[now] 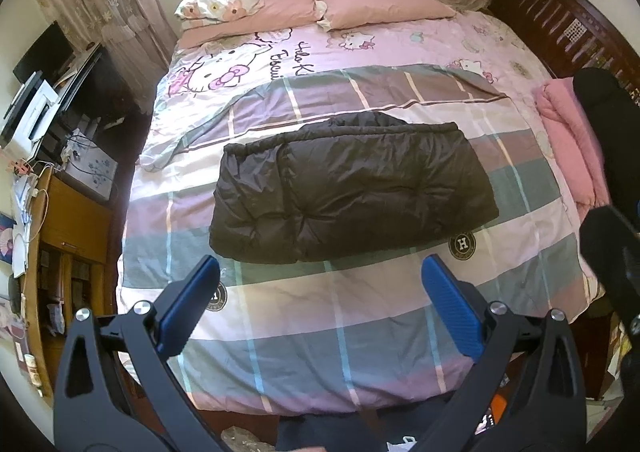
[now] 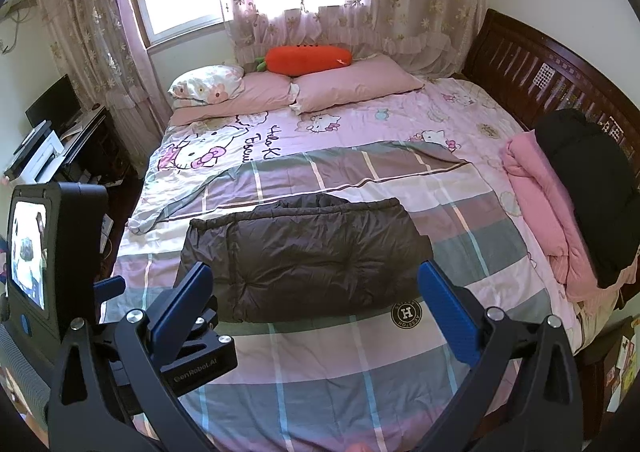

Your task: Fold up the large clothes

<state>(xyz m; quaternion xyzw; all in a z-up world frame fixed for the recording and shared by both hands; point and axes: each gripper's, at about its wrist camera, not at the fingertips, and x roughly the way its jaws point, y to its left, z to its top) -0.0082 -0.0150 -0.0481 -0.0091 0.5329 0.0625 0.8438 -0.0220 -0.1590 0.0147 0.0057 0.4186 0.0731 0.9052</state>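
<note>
A dark puffy jacket, folded into a block, is lying mid-bed on a plaid quilt, while the left gripper and right gripper are being held wide apart and empty short of it (likely light, squashy and slick, best pinched at a seamed edge).

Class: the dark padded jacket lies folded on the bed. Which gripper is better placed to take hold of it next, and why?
Probably the right gripper. Its open jaws already frame the jacket, whose near edge lies between the fingers. The left gripper, also open, sits short of the jacket, over the checked bedcover.
</note>
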